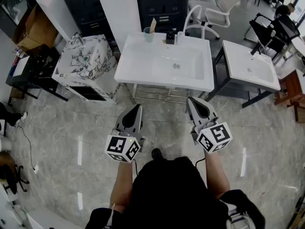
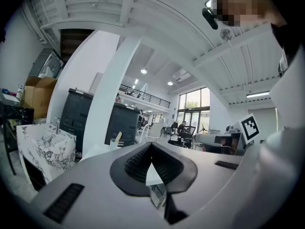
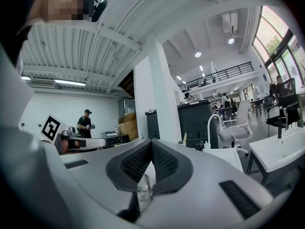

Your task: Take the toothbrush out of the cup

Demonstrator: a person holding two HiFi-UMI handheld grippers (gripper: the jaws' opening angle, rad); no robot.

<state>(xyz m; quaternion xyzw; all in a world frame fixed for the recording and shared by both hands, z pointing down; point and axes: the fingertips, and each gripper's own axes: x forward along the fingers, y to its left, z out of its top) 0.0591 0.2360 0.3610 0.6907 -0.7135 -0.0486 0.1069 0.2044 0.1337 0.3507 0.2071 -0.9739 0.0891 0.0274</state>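
At 11 o'clock on the sink, toothbrush stands in cup; left claw and right claw closed, empty. Risk: arriving closed could topple cup.

A glossy grey tiled floor carries a white washbasin before dark cabinets, a white pillar and an office chair.

Left tool and right tool: same build, smooth grey shells tapering to a point with dark inner faces. In the gripper views, black ribbed pads sit in a dark V-shaped recess, with narrow black slots on the grey shell. Each tool has a white cube with black square markers at the rear. A thin black cable runs back from the cube. The person wears a black short-sleeved top and a black shoe.
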